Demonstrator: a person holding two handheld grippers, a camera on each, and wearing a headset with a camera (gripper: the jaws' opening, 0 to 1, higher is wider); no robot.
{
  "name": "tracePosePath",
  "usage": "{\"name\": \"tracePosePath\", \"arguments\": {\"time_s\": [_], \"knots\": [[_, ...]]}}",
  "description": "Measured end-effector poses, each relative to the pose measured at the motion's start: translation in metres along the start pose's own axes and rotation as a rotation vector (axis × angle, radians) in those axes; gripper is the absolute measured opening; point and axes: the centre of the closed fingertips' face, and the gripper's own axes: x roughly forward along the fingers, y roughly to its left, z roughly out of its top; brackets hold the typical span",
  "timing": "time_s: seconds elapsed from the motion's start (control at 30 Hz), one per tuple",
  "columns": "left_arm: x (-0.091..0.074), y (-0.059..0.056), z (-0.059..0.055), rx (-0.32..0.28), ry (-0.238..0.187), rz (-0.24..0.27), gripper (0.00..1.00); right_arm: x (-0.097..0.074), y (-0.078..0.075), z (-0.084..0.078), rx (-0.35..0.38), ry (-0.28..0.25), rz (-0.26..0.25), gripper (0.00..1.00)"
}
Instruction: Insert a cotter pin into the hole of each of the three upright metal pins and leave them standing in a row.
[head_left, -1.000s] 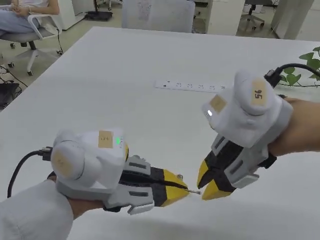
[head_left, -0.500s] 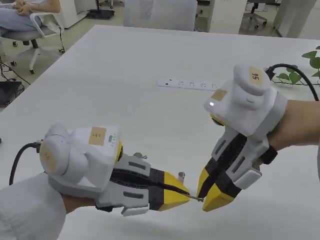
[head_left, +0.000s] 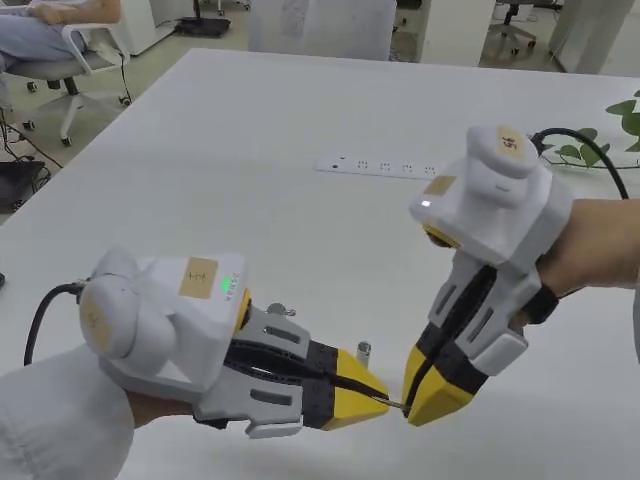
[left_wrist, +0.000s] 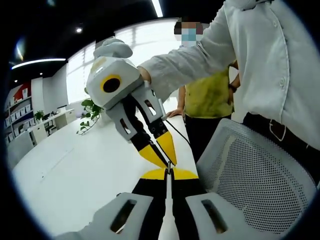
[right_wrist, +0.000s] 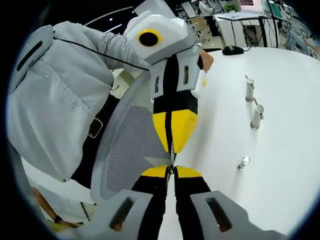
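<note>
A thin cotter pin (head_left: 394, 402) bridges the two yellow tips low in the head view. My left gripper (head_left: 385, 395) lies nearly flat, shut on one end of the cotter pin (left_wrist: 169, 173). My right gripper (head_left: 413, 410) points steeply down and is shut on the other end of the cotter pin (right_wrist: 171, 156). Three metal pins stand on the white table (head_left: 250, 180): one pin (head_left: 364, 351) just behind the tips, another (head_left: 278, 311) behind the left gripper. In the right gripper view they stand in a loose row (right_wrist: 249, 90), (right_wrist: 256, 116), (right_wrist: 243, 162).
A white power strip (head_left: 375, 168) lies mid-table, and a plant (head_left: 628, 118) is at the right edge. A grey mesh chair (left_wrist: 250, 170) stands at the near table edge. A seated person and office chairs (head_left: 60, 45) are far left.
Both grippers have sunk a little toward the table with their tips kept together. The right gripper has turned steeper.
</note>
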Motion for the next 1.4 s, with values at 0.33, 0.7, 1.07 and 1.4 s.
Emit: {"name": "tracePosePath", "arguments": {"time_s": [0.33, 0.7, 1.07, 1.4], "knots": [[0.001, 0.010, -0.011, -0.108, 0.019, 0.040, 0.00, 0.000, -0.010, -0.001, -0.091, 0.045, -0.097, 0.05], [0.000, 0.020, -0.016, -0.328, 0.013, 0.072, 0.00, -0.003, -0.027, 0.000, -0.196, 0.092, -0.237, 0.05], [0.000, 0.020, -0.021, -0.347, 0.042, 0.094, 0.00, -0.006, -0.033, -0.001, -0.252, 0.129, -0.298, 0.05], [0.001, 0.016, -0.019, -0.225, 0.058, 0.089, 0.00, -0.003, -0.031, -0.002, -0.220, 0.122, -0.271, 0.08]]}}
